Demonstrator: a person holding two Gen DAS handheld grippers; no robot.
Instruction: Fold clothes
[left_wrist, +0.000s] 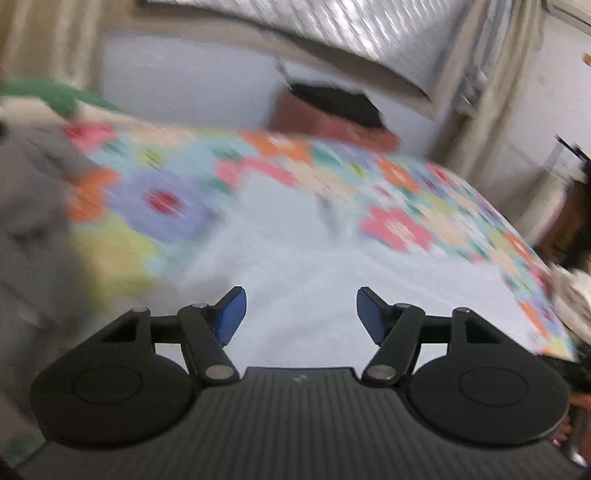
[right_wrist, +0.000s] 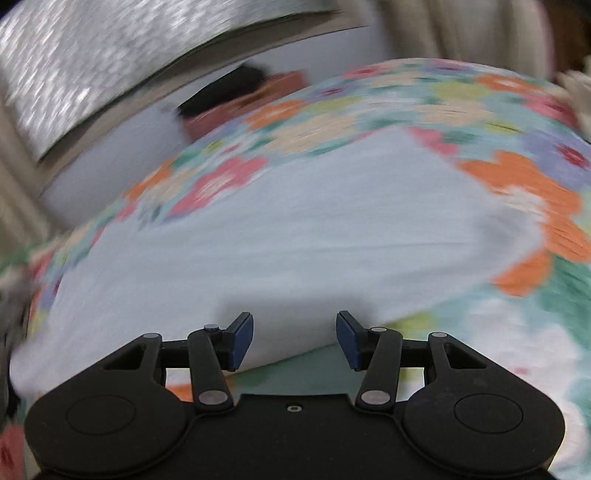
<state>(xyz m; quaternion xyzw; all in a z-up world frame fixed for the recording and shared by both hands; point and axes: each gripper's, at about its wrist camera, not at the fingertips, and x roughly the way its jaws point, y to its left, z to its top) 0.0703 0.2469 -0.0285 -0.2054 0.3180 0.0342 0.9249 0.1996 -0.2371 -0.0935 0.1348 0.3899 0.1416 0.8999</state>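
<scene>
Your left gripper (left_wrist: 298, 312) hovers over the pale blue garment (left_wrist: 295, 266), fingers wide, nothing between them. The garment lies flat on the floral bedspread (left_wrist: 406, 206). Your right gripper (right_wrist: 294, 339) hangs at the garment's near edge, fingers apart, empty.

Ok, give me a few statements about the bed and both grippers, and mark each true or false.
1. A pale blue garment lies on a flowered bedspread. True.
2. The left gripper grips the garment. False: its jaws stand apart with nothing between them.
3. The right gripper is open. True.
4. The bedspread is plain grey. False: it has colourful flowers.
</scene>
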